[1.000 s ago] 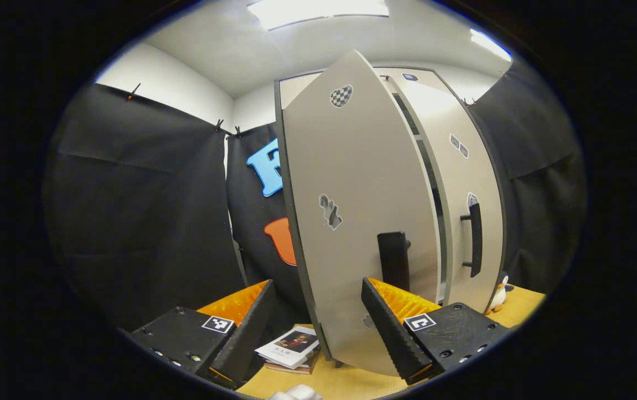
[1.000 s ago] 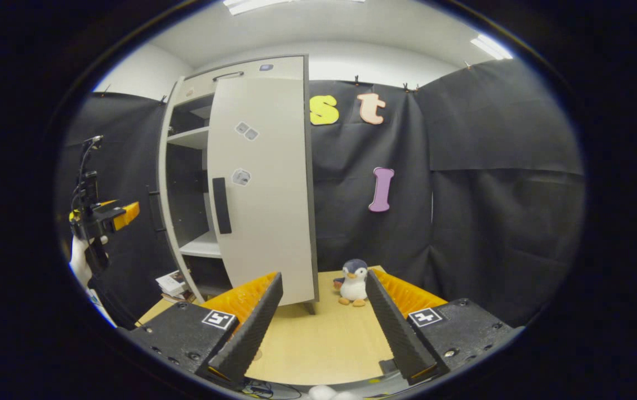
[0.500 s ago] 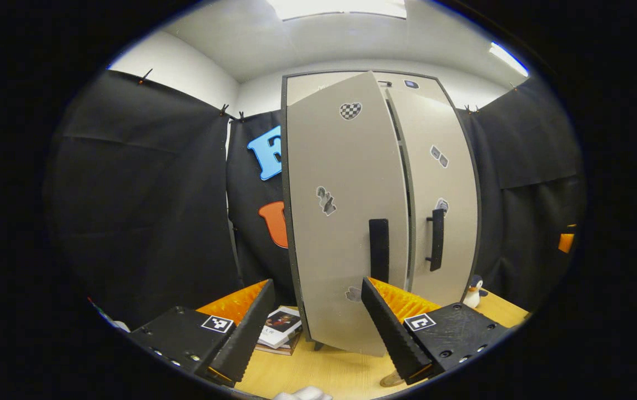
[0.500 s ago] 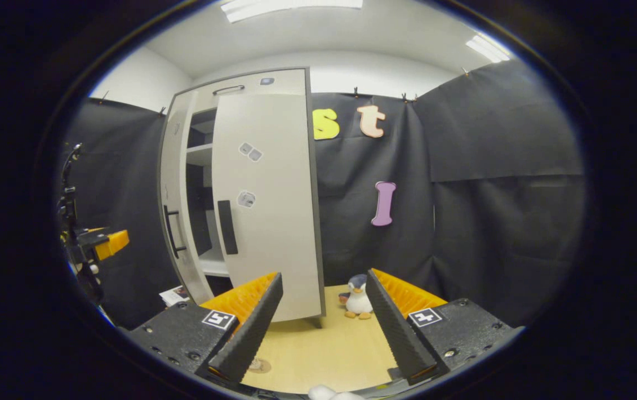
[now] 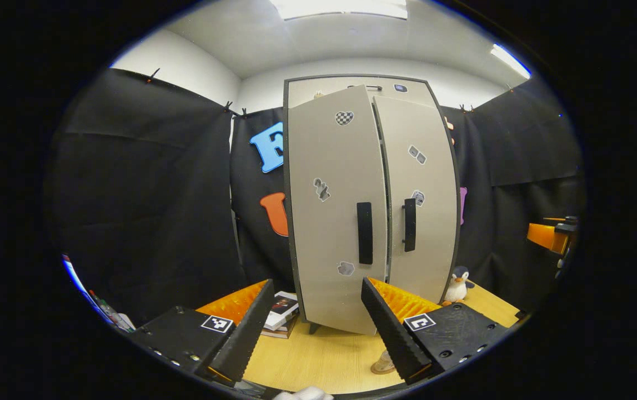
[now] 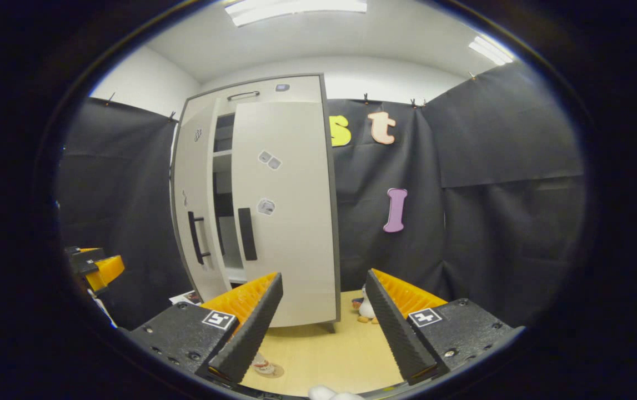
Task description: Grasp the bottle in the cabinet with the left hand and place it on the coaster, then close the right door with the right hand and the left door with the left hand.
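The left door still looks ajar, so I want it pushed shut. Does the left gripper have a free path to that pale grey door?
Probably yes: the left gripper is open, facing the pale grey left door, with nothing between them.

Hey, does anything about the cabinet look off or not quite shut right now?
Yes. The left door is not flush: the right gripper view shows a gap with shelves visible between it and the right door. In the left gripper view its top edge juts out. Nothing looks spilled or damaged.

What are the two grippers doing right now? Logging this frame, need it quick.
Left gripper: open, holding nothing, facing the cabinet doors.
Right gripper: open, holding nothing.
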The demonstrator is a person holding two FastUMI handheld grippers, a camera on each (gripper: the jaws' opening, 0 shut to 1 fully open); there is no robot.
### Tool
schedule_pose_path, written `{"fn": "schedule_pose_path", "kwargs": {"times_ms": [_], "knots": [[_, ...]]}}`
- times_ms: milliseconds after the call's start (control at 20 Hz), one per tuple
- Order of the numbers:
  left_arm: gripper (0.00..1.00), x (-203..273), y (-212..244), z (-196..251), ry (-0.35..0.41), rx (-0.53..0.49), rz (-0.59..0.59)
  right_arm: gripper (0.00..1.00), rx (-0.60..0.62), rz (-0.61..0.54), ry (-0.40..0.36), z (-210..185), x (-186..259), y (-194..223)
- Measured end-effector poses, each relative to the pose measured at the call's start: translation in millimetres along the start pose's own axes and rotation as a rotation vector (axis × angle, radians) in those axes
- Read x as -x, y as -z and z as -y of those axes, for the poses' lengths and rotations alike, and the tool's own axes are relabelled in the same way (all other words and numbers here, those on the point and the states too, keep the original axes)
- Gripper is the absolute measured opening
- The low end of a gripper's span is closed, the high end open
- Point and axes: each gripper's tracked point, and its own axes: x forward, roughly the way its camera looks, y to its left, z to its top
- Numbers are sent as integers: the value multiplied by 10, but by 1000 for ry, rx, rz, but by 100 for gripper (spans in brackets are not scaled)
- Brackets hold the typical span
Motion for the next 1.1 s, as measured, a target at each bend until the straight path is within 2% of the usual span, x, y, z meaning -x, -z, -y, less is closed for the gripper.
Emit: {"fn": "schedule_pose_path", "kwargs": {"times_ms": [50, 100, 150, 300, 400, 500, 550, 600, 1000, 1050, 1100], "knots": [[96, 17, -7, 19, 8, 2, 2, 98, 4, 1, -7, -36, 14, 6], [96, 27, -15, 27, 10, 0, 3, 94, 6, 0, -15, -81, 16, 16], [95, 18, -24, 36, 13, -5, 4, 98, 6, 1, -20, -116, 30, 18], [95, 5, -51, 12, 12, -7, 14, 98, 8, 4, -20, -134, 56, 10], [96, -23, -65, 2, 15, 1, 13, 94, 7, 6, -17, -129, 74, 5], [96, -30, -65, 17, 19, 1, 13, 94, 12, 4, -10, -112, 82, 6], [95, -44, -53, 17, 18, -1, 12, 98, 12, 4, -6, -104, 91, 2], [96, -52, -53, 24, 21, -1, 12, 94, 11, 4, -4, -97, 104, 1], [95, -74, -79, 94, 46, -15, 17, 94, 17, 2, 4, -95, 82, 5], [96, -74, -82, 91, 47, -17, 17, 98, 17, 3, 4, -99, 82, 8], [96, -74, -86, 89, 46, -18, 18, 94, 16, 4, 4, -101, 86, 9]]}}
